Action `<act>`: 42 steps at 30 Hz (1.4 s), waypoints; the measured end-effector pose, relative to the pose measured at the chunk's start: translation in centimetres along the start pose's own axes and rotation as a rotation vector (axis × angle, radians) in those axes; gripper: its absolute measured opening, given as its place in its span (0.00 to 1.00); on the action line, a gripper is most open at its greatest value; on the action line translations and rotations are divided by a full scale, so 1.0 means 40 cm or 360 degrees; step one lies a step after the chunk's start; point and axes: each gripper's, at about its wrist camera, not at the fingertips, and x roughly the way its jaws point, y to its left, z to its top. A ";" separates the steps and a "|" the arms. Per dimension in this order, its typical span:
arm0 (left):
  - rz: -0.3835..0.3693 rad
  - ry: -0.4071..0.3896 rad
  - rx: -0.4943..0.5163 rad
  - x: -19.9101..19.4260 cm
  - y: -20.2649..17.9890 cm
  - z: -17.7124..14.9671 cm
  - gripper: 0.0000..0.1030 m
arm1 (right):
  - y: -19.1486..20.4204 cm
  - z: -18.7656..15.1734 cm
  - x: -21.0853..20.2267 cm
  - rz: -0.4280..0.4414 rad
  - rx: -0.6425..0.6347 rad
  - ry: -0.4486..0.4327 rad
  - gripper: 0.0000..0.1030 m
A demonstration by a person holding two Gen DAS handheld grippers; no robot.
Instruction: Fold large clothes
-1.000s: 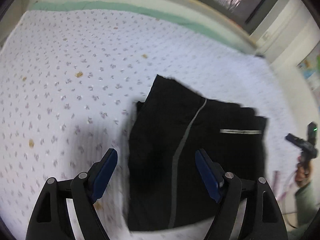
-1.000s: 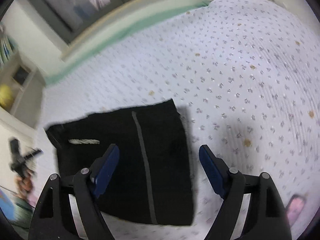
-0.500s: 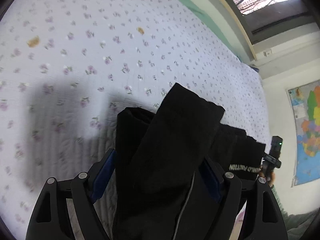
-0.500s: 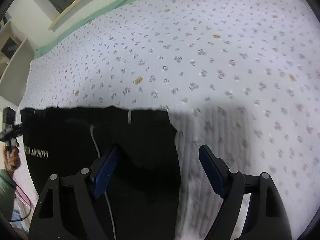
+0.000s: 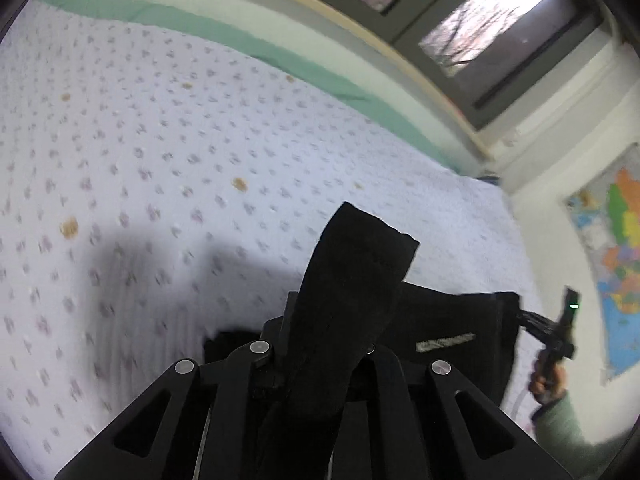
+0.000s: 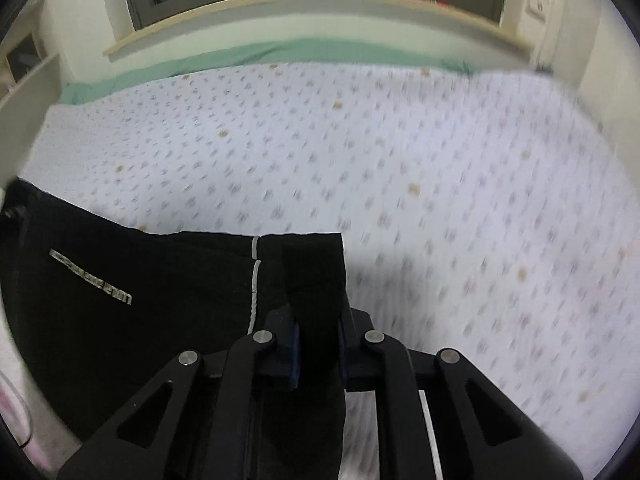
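A big bed with a white flowery bedspread [image 5: 200, 152] fills both views. On it lies a black garment [image 5: 448, 320], already folded at least once, with a thin pale stripe and a small pale label. It looks like sports pants or a jacket, but I cannot tell which.

The left gripper [image 5: 316, 354] is pressed together and pinches a bunched edge of the black cloth. The cloth sticks up between its jaws in a floppy tongue. To the right of that, the rest of the garment stretches across the bed. At its far end is the right gripper, held in a person's hand [image 5: 548, 380] with a green sleeve.

In the right wrist view, the right gripper [image 6: 318, 344] is also pressed together, pinching a strip of black cloth at the garment's edge. The bare bedspread lies to its right.

The cloth looks soft, light and limp. It will sag and slide where it is not held. I think the best places to hold it are two corners of one edge, so it hangs flat for the next fold.
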 end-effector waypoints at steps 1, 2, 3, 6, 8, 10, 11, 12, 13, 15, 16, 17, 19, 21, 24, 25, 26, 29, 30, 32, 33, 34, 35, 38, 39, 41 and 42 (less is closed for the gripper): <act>0.0052 0.0040 -0.0020 0.034 0.011 0.004 0.11 | 0.002 0.008 0.032 -0.0016 0.0005 0.0032 0.15; 0.0114 0.0102 -0.0057 0.080 0.032 0.000 0.11 | 0.005 0.009 0.086 -0.0034 0.0017 0.0095 0.15; 0.0156 0.0160 -0.0102 0.121 0.057 -0.010 0.11 | 0.004 0.001 0.126 -0.0044 0.0025 0.0152 0.15; 0.0222 0.0306 -0.0201 0.227 0.126 -0.062 0.12 | -0.001 -0.040 0.257 -0.0031 0.0083 0.0359 0.15; 0.0235 0.0330 -0.0233 0.259 0.150 -0.085 0.17 | 0.007 -0.065 0.307 -0.0041 0.0082 0.0425 0.15; 0.0218 0.0334 -0.0272 0.275 0.164 -0.088 0.18 | 0.017 -0.073 0.328 -0.0057 0.0084 0.0445 0.16; 0.0207 0.0340 -0.0284 0.275 0.166 -0.084 0.20 | 0.017 -0.070 0.329 -0.0056 0.0091 0.0449 0.18; 0.0193 0.0347 -0.0287 0.268 0.165 -0.078 0.21 | 0.013 -0.066 0.326 -0.0037 0.0105 0.0451 0.21; 0.0188 0.0351 -0.0280 0.256 0.166 -0.077 0.24 | 0.005 -0.061 0.318 -0.0019 0.0128 0.0449 0.22; 0.0188 0.0338 -0.0255 0.216 0.161 -0.061 0.28 | -0.029 -0.051 0.286 0.0045 0.0225 0.0459 0.31; 0.0170 0.0323 -0.0242 0.182 0.162 -0.058 0.29 | -0.046 -0.045 0.260 0.0083 0.0280 0.0437 0.31; 0.0153 0.0303 -0.0230 0.153 0.158 -0.051 0.32 | -0.062 -0.039 0.224 0.0117 0.0324 0.0393 0.32; 0.0173 0.0242 -0.0188 0.072 0.147 -0.046 0.46 | -0.084 -0.030 0.130 0.0152 0.0368 0.0264 0.37; 0.0280 0.0164 -0.0124 0.007 0.130 -0.044 0.50 | -0.083 -0.028 0.039 0.0162 0.0365 0.0157 0.56; 0.0342 0.0094 -0.0093 -0.078 0.105 -0.055 0.50 | -0.029 -0.033 -0.071 0.0189 0.0298 0.0055 0.62; 0.0333 0.0082 -0.0090 -0.099 0.096 -0.061 0.50 | -0.010 -0.037 -0.093 0.0218 0.0271 0.0054 0.62; 0.0298 0.0067 -0.0062 -0.117 0.067 -0.074 0.50 | 0.019 -0.047 -0.117 0.0252 0.0254 0.0059 0.62; 0.0180 0.0087 0.0044 -0.117 -0.040 -0.124 0.50 | 0.118 -0.091 -0.156 0.0360 0.0149 0.0095 0.62; 0.0141 0.0105 0.0064 -0.110 -0.065 -0.139 0.50 | 0.162 -0.109 -0.161 0.0359 0.0087 0.0114 0.62; 0.0031 0.0175 0.0119 -0.071 -0.141 -0.193 0.50 | 0.235 -0.145 -0.148 0.0350 -0.0002 0.0159 0.62; 0.0005 0.0226 0.0158 -0.037 -0.187 -0.235 0.50 | 0.273 -0.173 -0.123 0.0361 -0.0033 0.0207 0.62; 0.0011 0.0256 0.0189 -0.014 -0.214 -0.262 0.51 | 0.300 -0.191 -0.104 0.0369 -0.0055 0.0255 0.62; 0.0034 0.0284 0.0227 0.012 -0.239 -0.287 0.50 | 0.316 -0.211 -0.087 0.0368 -0.0070 0.0286 0.62; 0.0155 0.0365 0.0337 0.104 -0.302 -0.372 0.50 | 0.377 -0.255 -0.046 0.0306 -0.0141 0.0329 0.62; 0.0188 0.0383 0.0345 0.129 -0.308 -0.390 0.50 | 0.392 -0.265 -0.026 0.0260 -0.0160 0.0337 0.62; 0.0256 0.0373 0.0368 0.173 -0.306 -0.414 0.57 | 0.406 -0.278 0.004 0.0224 -0.0171 0.0349 0.62; 0.0305 0.0385 0.0400 0.204 -0.300 -0.426 0.57 | 0.407 -0.285 0.026 0.0221 -0.0159 0.0373 0.62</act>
